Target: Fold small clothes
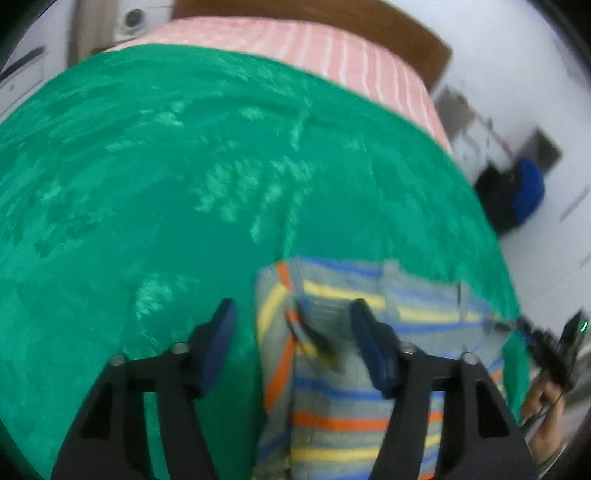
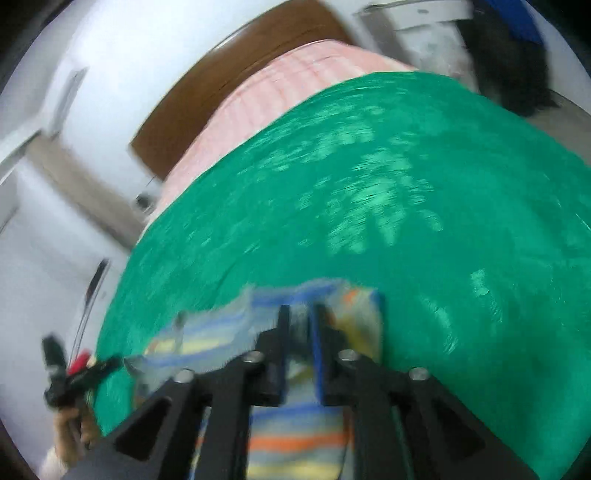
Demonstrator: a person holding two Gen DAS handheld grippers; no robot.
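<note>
A small striped garment [image 1: 354, 369] in grey, blue, yellow and orange lies on a green cloth [image 1: 166, 177] covering the bed. My left gripper [image 1: 291, 317] is open just above the garment's left edge, one finger over the green cloth, the other over the stripes. In the right wrist view the garment [image 2: 295, 435] runs under my right gripper [image 2: 301, 314], whose fingers are nearly closed on a raised fold of it. Both views are motion-blurred.
A pink striped bedsheet [image 1: 332, 51] and a brown headboard [image 1: 369, 18] lie beyond the green cloth. The other gripper and hand show at each view's edge [image 1: 554, 350]. A dark and blue bag [image 1: 517, 192] sits on the white floor to the right.
</note>
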